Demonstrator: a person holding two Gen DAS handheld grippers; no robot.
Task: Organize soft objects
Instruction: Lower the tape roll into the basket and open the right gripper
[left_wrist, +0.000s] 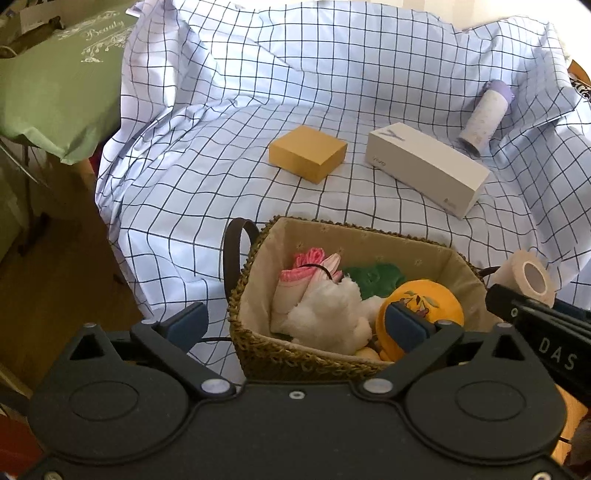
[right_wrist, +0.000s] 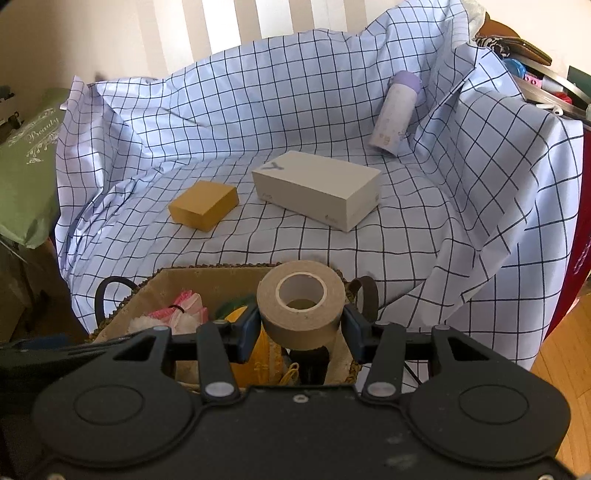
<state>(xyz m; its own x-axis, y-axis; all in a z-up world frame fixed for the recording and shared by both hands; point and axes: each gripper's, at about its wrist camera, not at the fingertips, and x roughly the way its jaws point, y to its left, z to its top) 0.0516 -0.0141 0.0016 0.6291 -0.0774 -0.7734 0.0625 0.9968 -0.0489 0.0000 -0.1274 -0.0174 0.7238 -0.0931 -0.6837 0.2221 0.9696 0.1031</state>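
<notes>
A woven basket (left_wrist: 251, 295) (right_wrist: 122, 306) with a cloth lining sits at the near edge of the checked sheet. Inside lie a white plush toy (left_wrist: 328, 314), a pink-and-white cloth (left_wrist: 306, 269) (right_wrist: 181, 306), a green soft item (left_wrist: 373, 277) and a yellow round plush (left_wrist: 424, 306). My left gripper (left_wrist: 295, 325) stands wide open over the basket's near side, with nothing pressed between its pads. My right gripper (right_wrist: 301, 325) is shut on a beige roll of soft tape (right_wrist: 301, 299) (left_wrist: 528, 277), held above the basket's right part.
On the checked sheet (left_wrist: 221, 147) (right_wrist: 461, 240) beyond the basket lie a yellow box (left_wrist: 306, 153) (right_wrist: 203, 205), a long white box (left_wrist: 424, 170) (right_wrist: 317, 188) and a lilac-capped bottle (left_wrist: 484, 118) (right_wrist: 397, 110) on its side. A green cushion (left_wrist: 55, 81) stands left. Wooden floor shows around.
</notes>
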